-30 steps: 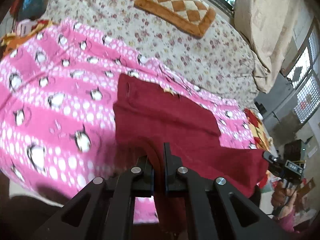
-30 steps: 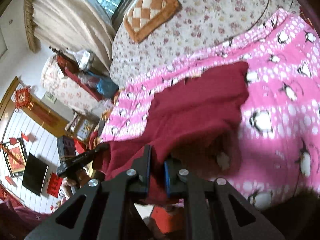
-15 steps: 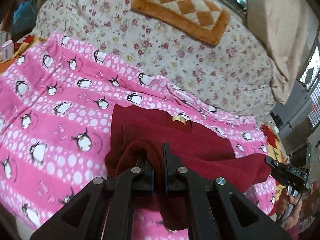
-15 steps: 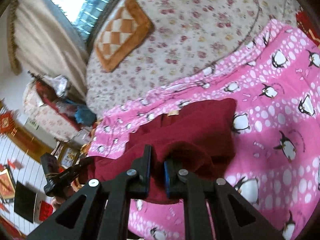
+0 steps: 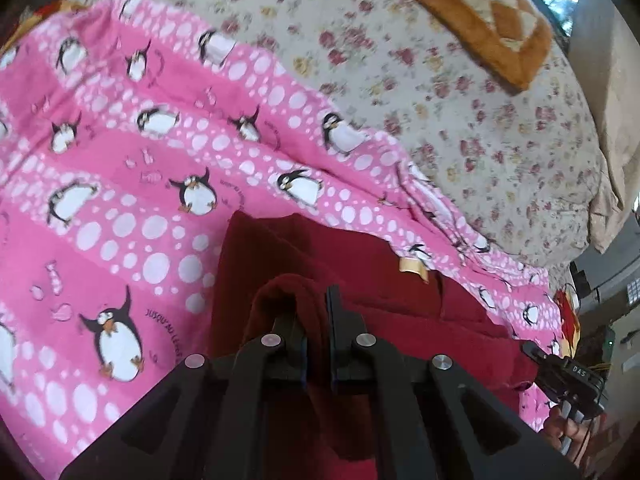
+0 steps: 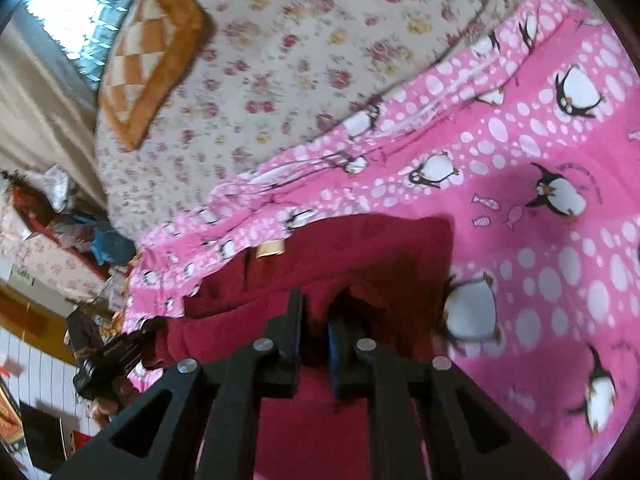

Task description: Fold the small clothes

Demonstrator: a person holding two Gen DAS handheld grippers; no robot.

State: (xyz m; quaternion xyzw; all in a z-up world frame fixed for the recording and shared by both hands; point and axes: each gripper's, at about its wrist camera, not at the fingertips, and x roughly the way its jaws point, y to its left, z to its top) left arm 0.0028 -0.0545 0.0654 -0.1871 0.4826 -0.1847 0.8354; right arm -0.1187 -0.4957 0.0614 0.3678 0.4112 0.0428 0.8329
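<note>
A dark red garment [image 5: 360, 272] with a tan label [image 5: 414, 266] lies on a pink penguin-print blanket [image 5: 120, 184]. My left gripper [image 5: 316, 320] is shut on a bunched edge of the garment, held low over its far part. My right gripper [image 6: 316, 320] is shut on the garment's other near corner [image 6: 360, 256]. The lifted edge stretches between the two grippers. The right gripper [image 5: 568, 372] also shows at the right edge of the left wrist view, and the left gripper [image 6: 108, 356] shows at the left of the right wrist view.
A floral bedspread [image 5: 440, 100] covers the bed beyond the blanket. An orange checked cushion [image 5: 472, 4] lies at the far side near a window. Cluttered furniture [image 6: 48, 224] stands off the bed's left side in the right wrist view.
Both grippers have carried the held edge forward and down over the garment's far part, toward the label. The garment now looks shorter, doubled over itself.
</note>
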